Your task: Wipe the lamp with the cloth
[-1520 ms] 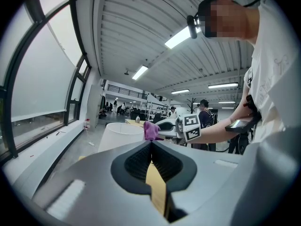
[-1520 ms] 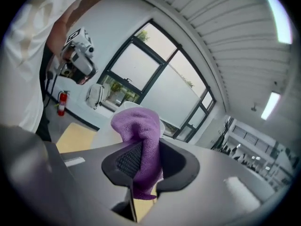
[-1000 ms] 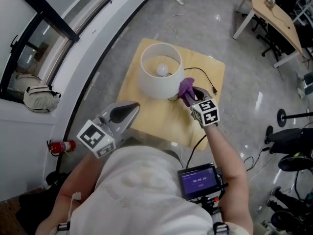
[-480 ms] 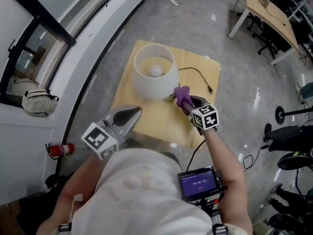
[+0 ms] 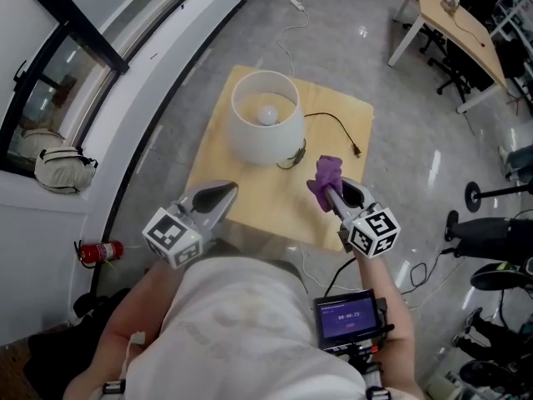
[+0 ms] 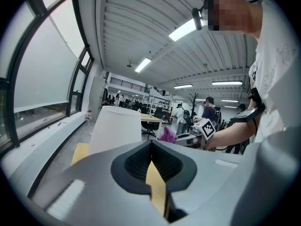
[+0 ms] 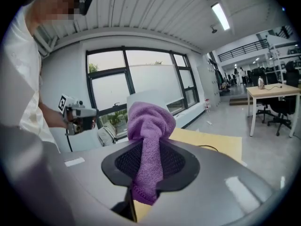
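Observation:
The lamp (image 5: 265, 127), with a white drum shade and a bare bulb, stands on a light wooden table (image 5: 250, 202). My right gripper (image 5: 331, 192) is shut on the purple cloth (image 5: 326, 176), which bunches up past its jaws, a short way right of the lamp base and clear of it. In the right gripper view the cloth (image 7: 149, 140) fills the jaws and hides most of the shade (image 7: 143, 98). My left gripper (image 5: 226, 190) hovers over the table's near left part, jaws together and empty. The left gripper view shows the shade (image 6: 115, 128) ahead and the cloth (image 6: 167, 134) beyond it.
A black power cord (image 5: 333, 126) runs from the lamp to a loose plug (image 5: 356, 151) on the table's right side. A white-legged desk (image 5: 458, 23) and chairs stand far right. A curved window ledge, a bag (image 5: 67, 167) and a fire extinguisher (image 5: 104, 250) lie left.
My right gripper has pulled the cloth away from the lamp's base, toward the table's near right side and upward. The left gripper has sunk slightly.

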The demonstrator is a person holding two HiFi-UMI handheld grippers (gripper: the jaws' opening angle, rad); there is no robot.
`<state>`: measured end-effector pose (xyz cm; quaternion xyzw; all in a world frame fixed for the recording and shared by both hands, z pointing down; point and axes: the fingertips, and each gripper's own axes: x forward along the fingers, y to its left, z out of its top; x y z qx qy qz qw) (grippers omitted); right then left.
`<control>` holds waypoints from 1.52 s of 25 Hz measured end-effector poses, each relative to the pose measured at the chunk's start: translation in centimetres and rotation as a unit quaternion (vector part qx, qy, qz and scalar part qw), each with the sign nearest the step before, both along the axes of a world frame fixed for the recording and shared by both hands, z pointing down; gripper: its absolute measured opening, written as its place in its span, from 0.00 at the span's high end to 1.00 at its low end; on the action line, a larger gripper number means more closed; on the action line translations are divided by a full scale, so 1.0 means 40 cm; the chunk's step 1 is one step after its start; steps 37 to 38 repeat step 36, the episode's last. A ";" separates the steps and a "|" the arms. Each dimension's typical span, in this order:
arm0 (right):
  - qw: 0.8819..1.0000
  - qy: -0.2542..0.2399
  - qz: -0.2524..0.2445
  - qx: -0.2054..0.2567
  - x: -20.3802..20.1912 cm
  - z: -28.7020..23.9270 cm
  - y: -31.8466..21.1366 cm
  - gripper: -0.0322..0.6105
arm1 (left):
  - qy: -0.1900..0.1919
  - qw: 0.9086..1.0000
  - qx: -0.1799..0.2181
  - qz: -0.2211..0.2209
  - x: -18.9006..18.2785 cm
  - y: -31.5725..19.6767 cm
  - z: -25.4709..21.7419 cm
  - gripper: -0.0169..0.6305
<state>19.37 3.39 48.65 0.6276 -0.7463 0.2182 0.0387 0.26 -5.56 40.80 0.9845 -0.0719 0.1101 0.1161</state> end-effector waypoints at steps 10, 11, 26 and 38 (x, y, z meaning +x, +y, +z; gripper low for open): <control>0.993 0.033 0.048 0.102 -0.107 -0.190 0.050 0.79 | 0.039 0.999 0.009 0.024 -0.030 -0.008 -0.027 0.97; 0.992 0.037 0.050 0.107 -0.117 -0.198 0.044 0.79 | 0.041 0.999 0.013 0.023 -0.040 -0.016 -0.032 0.97; 0.989 0.058 0.077 0.110 -0.312 -0.232 0.089 0.79 | 0.061 0.997 0.006 0.045 -0.176 0.017 -0.036 0.97; 0.988 0.070 0.087 0.106 -0.366 -0.259 0.126 0.79 | 0.075 0.996 0.001 0.052 -0.206 0.042 -0.077 0.97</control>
